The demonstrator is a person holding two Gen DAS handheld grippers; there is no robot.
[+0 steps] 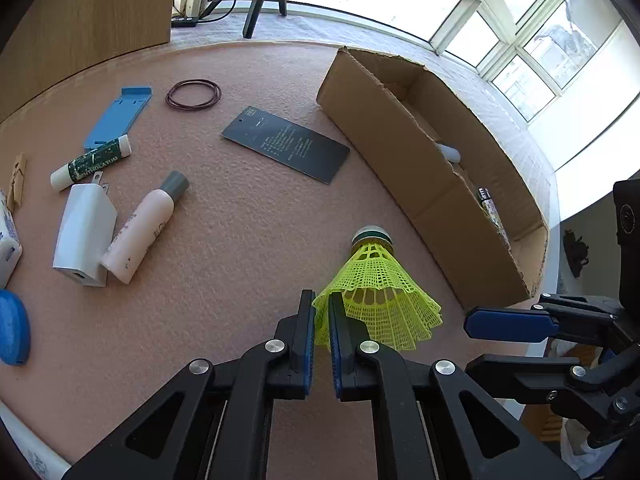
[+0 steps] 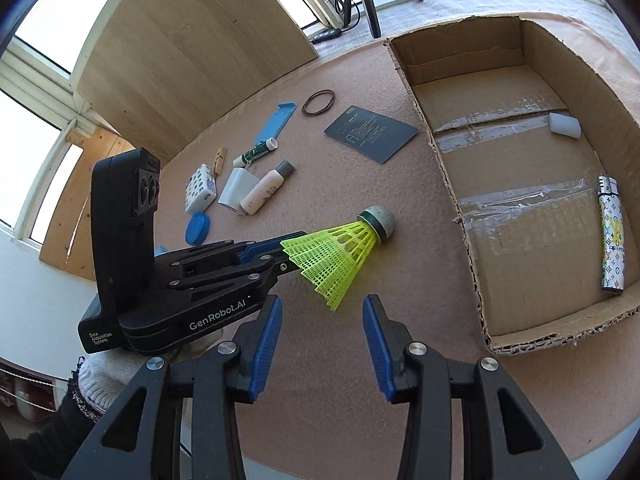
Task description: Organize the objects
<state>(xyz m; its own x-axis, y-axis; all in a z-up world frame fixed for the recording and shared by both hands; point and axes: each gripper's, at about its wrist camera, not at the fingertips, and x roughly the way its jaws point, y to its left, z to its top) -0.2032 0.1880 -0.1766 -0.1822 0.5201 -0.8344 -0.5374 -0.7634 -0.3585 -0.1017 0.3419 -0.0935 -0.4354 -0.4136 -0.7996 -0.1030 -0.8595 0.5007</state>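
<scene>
A yellow shuttlecock (image 1: 376,296) (image 2: 340,252) with a grey cork tip lies on the pink felt table (image 1: 240,240). My left gripper (image 1: 322,312) (image 2: 294,250) is shut on the rim of its mesh skirt, the blue pads pinching the net. My right gripper (image 2: 322,320) stands open just in front of the skirt, with nothing between its blue pads; one of its fingers (image 1: 508,324) shows at the right in the left wrist view. The open cardboard box (image 2: 452,184) (image 1: 400,148) lies to the right of the shuttlecock.
In the box lie a patterned lighter (image 2: 612,236) and a white cap (image 2: 564,125). On the felt lie a black card (image 1: 286,143), a rubber band (image 1: 193,94), a blue stand (image 1: 116,118), a lip balm (image 1: 91,164), a white charger (image 1: 84,236), a small bottle (image 1: 144,226) and a blue lid (image 2: 198,230).
</scene>
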